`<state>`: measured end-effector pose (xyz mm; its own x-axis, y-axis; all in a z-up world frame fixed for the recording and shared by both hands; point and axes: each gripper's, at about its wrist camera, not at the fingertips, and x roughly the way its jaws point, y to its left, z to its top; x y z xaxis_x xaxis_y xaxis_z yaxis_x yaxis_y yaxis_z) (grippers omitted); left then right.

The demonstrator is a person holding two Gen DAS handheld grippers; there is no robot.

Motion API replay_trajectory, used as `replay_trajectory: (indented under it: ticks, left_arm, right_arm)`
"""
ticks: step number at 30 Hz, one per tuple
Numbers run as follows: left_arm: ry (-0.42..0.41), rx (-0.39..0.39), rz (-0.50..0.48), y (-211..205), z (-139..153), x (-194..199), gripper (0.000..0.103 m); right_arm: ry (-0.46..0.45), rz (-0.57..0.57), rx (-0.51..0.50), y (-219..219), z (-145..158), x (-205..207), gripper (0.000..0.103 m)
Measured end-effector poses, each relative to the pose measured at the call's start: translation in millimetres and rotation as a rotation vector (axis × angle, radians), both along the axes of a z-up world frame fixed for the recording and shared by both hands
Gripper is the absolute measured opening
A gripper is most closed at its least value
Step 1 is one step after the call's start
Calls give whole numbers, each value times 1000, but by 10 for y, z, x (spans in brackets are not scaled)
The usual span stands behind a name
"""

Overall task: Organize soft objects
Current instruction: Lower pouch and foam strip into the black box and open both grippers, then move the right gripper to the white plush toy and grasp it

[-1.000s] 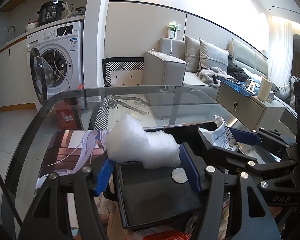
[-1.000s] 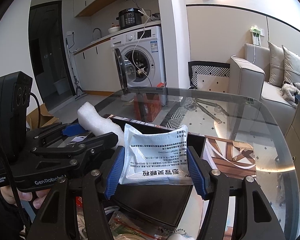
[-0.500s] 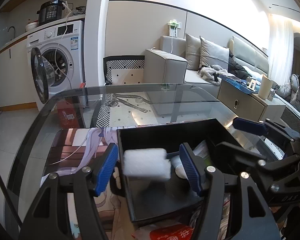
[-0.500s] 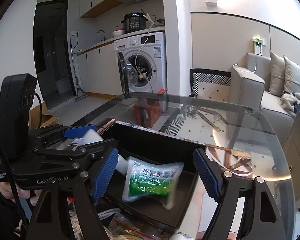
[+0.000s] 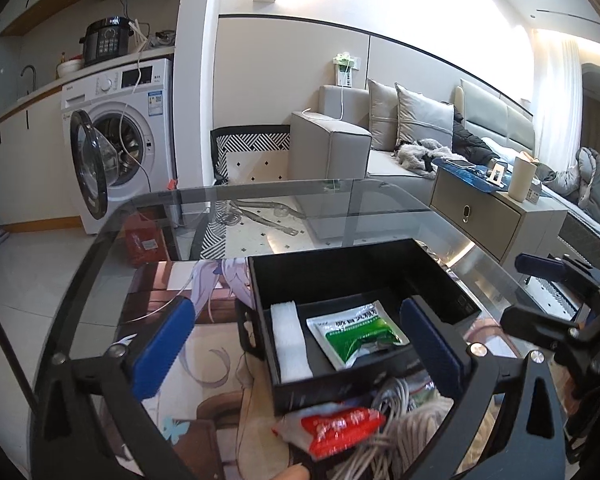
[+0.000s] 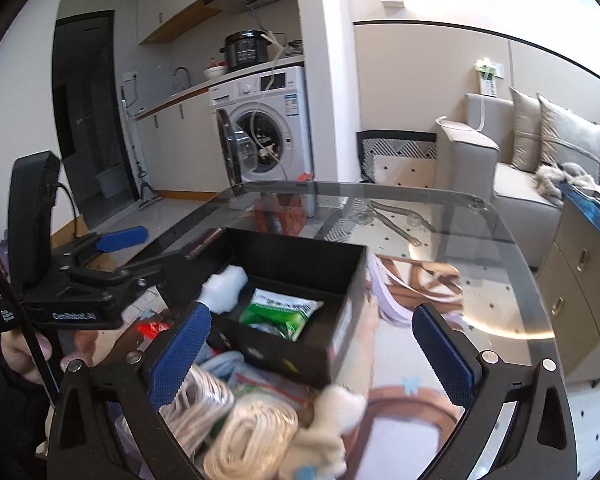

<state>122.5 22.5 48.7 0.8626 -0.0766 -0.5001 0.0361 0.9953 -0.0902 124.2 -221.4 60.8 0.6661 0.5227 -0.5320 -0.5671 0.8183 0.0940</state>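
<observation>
two soft objects are already lodged in the black box [image 5: 440,276], which stands on the glass table [image 5: 380,200]: a white foam block [image 5: 290,346] laid along the box's left wall as the left wrist view shows it, and a green-and-white sachet [image 5: 358,334] lying flat just beside it on the floor of the box. that part of the task can be judged done.

both tools are empty. the left gripper [image 5: 298,346] is spread wide, its blue pads on either side of the box's near end and touching nothing; the right gripper [image 6: 312,344] is likewise spread wide, with nothing between its pads.

what is left lies in front of the box, nearer the cameras — a loose heap that has not been sorted. in it can be counted: one red sachet [image 5: 340,428] just outside the near wall of the box, at least two coils of pale cord [image 6: 252,436], and one small cream plush piece [image 6: 332,428] beside the coils. a bluish cloth and a clear packet appear to be tucked under the coils, but blur prevents a firm count there.

by count, then: one box, two items inside, and about four distinct items visibly outside, possibly more beneath. the task is judged to be roughly a third done — the heap is expected to be moved into the box piece by piece, and room remains on the box floor behind the sachet.
</observation>
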Motion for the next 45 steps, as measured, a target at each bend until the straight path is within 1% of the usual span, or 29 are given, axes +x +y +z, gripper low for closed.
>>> replay_trajectory:
  ticks: [5, 8, 12, 18, 24, 30, 32, 39, 45]
  left_arm:
    - [2, 2, 7, -14, 31, -178, 103]
    - [2, 11, 11, -28, 41, -288, 103]
    - [7, 2, 16, -46, 36, -407, 103]
    - [15, 15, 23, -105, -21, -541, 103]
    - [23, 17, 18, -148, -82, -619, 103]
    - [34, 27, 13, -183, -137, -682, 103]
    - [37, 24, 12, -201, -151, -692, 103]
    - [55, 36, -1, -285, -212, -702, 103]
    - [63, 47, -8, -332, -235, -702, 103]
  right_arm:
    - [22, -35, -21, -166, -37, -120, 102]
    - [52, -50, -46, -246, -84, -136, 102]
    - [69, -42, -91, -286, -138, -183, 102]
    - [79, -21, -136, -318, -177, -227, 102]
    - [96, 2, -165, -332, -237, -241, 103]
    - [129, 20, -199, -298, -369, -214, 103]
    - [131, 14, -208, -301, -405, -210, 103]
    - [196, 4, -227, -287, -588, -116, 103]
    - [222, -26, -270, -289, -683, -54, 103]
